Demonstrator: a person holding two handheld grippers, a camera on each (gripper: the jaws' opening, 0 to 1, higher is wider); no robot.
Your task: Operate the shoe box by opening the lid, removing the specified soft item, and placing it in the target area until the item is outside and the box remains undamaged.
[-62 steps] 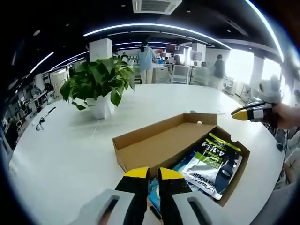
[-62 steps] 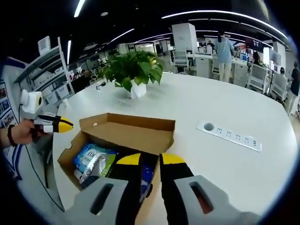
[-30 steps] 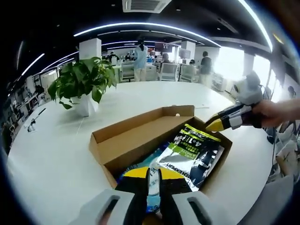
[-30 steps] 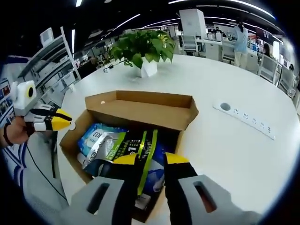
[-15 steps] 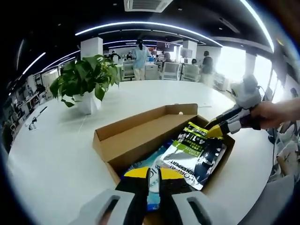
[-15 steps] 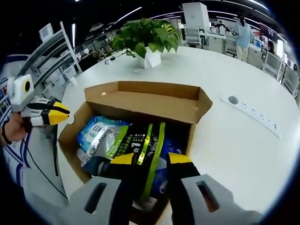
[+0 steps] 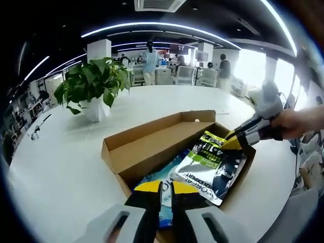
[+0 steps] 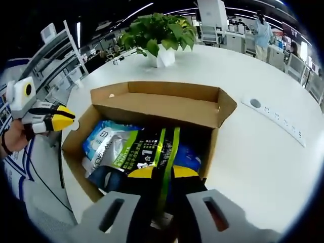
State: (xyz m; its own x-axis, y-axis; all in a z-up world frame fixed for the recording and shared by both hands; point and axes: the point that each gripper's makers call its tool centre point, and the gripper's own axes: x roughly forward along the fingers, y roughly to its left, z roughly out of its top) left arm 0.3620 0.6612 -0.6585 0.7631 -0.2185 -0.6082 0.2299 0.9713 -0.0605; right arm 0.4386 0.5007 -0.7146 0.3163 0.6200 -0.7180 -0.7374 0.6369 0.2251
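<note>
Jaws first: in the right gripper view our right gripper [image 8: 163, 174], spread half a second ago, now has its jaws pinched together on the near edge of the black-and-green pouch [image 8: 147, 152], bottom centre. Our left gripper [image 7: 166, 188] jaws sit nearly pressed together, holding nothing, bottom centre of the left gripper view. Left to right there: potted plant [image 7: 93, 83] upper left, shoe box [image 7: 152, 149] centre with lid open, pouch inside at right. We judge the grasp made; lifting out comes next.
</note>
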